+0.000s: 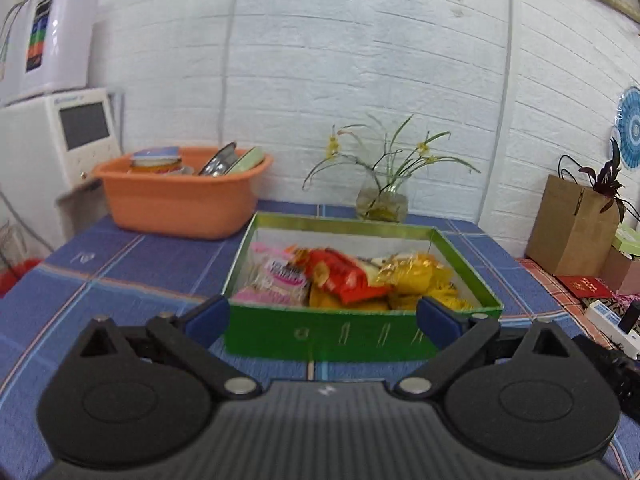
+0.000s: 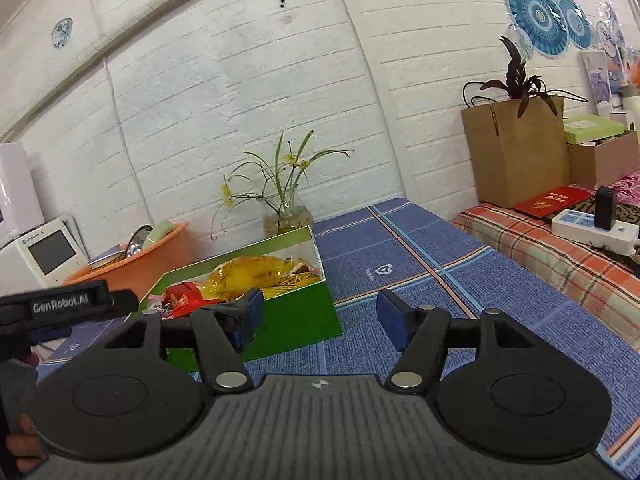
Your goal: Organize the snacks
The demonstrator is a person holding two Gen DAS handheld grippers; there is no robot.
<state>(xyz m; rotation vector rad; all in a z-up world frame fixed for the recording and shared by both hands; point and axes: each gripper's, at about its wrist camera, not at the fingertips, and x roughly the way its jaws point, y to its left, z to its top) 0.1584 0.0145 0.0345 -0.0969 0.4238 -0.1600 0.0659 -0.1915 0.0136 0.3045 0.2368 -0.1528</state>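
Both the left tool (image 1: pixel 323 314) and right tool (image 2: pixel 320 312) gape wide and empty near the green snack box (image 1: pixel 332 336)

Right claw wide open over the blue bench

The right claw (image 2: pixel 320 314) hangs with its blue pads spread and nothing between them. The green box (image 2: pixel 294 316) sits just left of it, full of yellow and red snack packets (image 2: pixel 248 274). The other claw's black body (image 2: pixel 68 306) pokes in at far left.
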